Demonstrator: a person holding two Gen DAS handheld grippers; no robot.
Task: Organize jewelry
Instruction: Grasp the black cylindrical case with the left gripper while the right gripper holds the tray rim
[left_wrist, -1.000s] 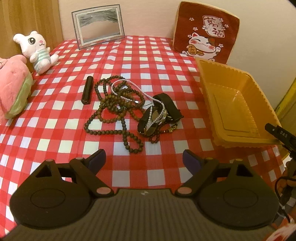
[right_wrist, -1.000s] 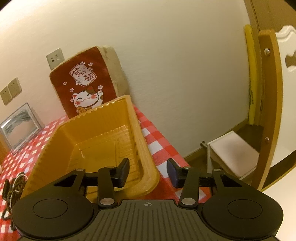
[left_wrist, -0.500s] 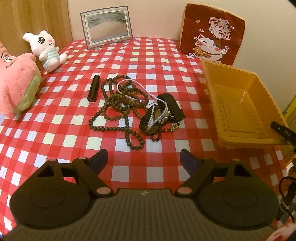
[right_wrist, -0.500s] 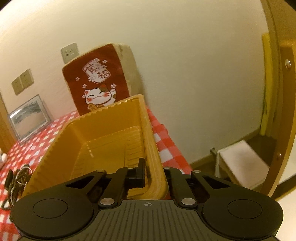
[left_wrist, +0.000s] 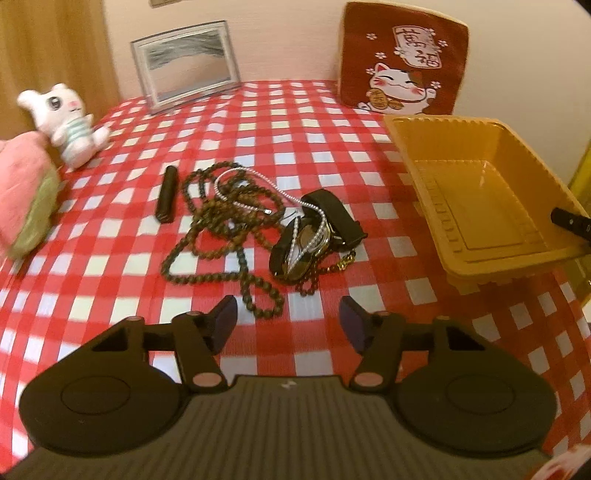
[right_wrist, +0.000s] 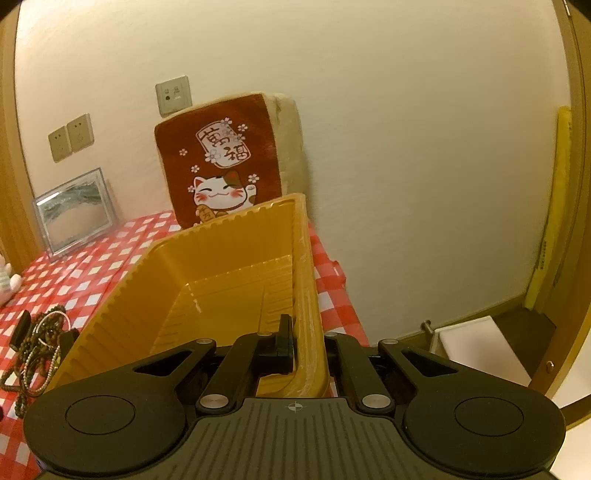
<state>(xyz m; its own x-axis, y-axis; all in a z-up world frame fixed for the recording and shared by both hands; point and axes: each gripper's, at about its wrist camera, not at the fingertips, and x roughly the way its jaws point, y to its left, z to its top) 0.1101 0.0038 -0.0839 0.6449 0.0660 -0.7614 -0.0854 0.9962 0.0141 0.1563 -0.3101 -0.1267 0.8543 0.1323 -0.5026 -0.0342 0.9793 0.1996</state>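
On the left edge of the left wrist view a pink and green plush (left_wrist: 22, 192) lies on the red-and-white checked tablecloth (left_wrist: 295, 122), with a white bunny plush (left_wrist: 66, 122) just behind it and a silver-framed picture (left_wrist: 186, 64) standing against the wall further back. Toward the middle of the cloth lies a short black cylinder (left_wrist: 167, 194), and just to its right is the jewelry heap: a long brown bead necklace (left_wrist: 221, 236) in loose loops, a white pearl strand (left_wrist: 251, 192) draped across it, and a black-strapped watch (left_wrist: 314, 236) tangled into the right side of the pile. The left gripper (left_wrist: 288, 321) hovers just short of the nearest bead loop, its jaws spread wide and holding nothing. Behind and to the right a red lucky-cat cushion (left_wrist: 402, 62) leans on the wall, and in front of it sits the yellow plastic tray (left_wrist: 417, 147), apart from the jewelry, with nothing visible inside it. In the right wrist view the right gripper (right_wrist: 308, 350) is clamped on the near right rim of the yellow plastic tray (right_wrist: 221, 266), one finger (right_wrist: 284, 339) inside the wall and the other outside; its tip also shows at the tray's right rim in the left wrist view.
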